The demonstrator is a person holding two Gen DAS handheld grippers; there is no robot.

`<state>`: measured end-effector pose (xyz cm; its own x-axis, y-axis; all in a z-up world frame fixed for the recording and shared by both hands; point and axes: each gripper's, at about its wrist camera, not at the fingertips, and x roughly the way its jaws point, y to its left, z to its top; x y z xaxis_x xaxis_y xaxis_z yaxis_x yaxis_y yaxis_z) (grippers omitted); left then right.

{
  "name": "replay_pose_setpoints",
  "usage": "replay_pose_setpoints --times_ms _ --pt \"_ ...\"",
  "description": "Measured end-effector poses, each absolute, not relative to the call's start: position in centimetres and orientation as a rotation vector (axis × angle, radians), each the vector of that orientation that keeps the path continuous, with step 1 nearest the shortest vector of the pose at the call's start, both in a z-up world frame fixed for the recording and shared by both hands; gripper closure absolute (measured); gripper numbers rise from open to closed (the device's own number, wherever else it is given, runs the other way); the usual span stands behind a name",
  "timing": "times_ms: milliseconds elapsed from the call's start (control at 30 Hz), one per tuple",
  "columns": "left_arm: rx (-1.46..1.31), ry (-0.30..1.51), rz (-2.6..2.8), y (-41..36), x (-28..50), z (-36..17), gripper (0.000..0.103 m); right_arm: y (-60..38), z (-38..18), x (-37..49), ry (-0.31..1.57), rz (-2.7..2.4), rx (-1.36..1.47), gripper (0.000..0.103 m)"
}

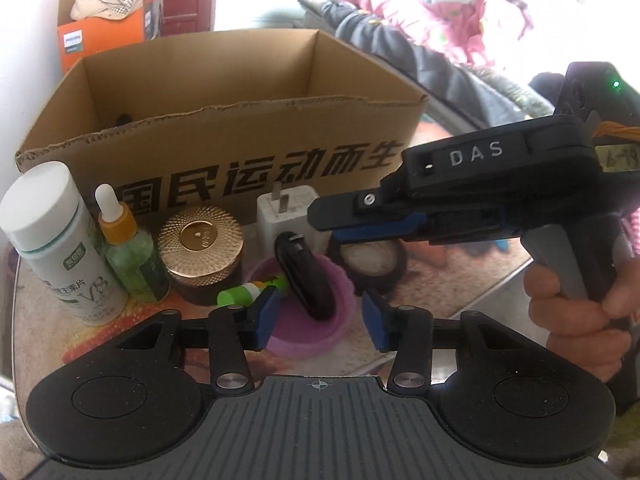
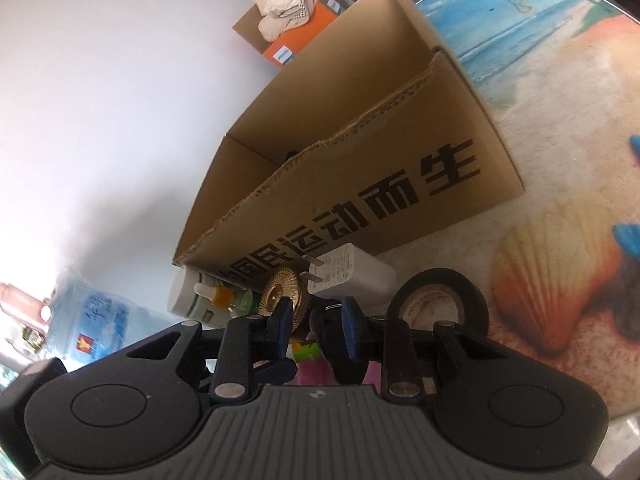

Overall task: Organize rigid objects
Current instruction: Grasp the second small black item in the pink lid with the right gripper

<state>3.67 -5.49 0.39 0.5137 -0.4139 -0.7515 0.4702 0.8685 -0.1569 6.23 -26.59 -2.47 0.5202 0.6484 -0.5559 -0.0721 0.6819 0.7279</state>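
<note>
My left gripper (image 1: 320, 316) hangs with jaws apart — empty, over the purple bowl (image 1: 340, 320). My right gripper (image 2: 316, 320) has jaws narrowly apart; whether they grip anything, I cannot tell — the cardboard box (image 1: 240, 128) stands beyond.

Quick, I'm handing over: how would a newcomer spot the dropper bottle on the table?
Find the open cardboard box with black printed characters. At its front left corner stands a tall white bottle; the dropper bottle is just right of it. It alone has green glass, an orange collar and a white rubber bulb.
</note>
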Motion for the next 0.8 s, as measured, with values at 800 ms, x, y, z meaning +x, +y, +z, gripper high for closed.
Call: replay_pose_setpoints --times_ms 800 --pt "0.137 0.908 -0.485 -6.9 5.1 -2.4 0.068 -25.1 -3.2 6.3 0.912 0.561 0.629 0.074"
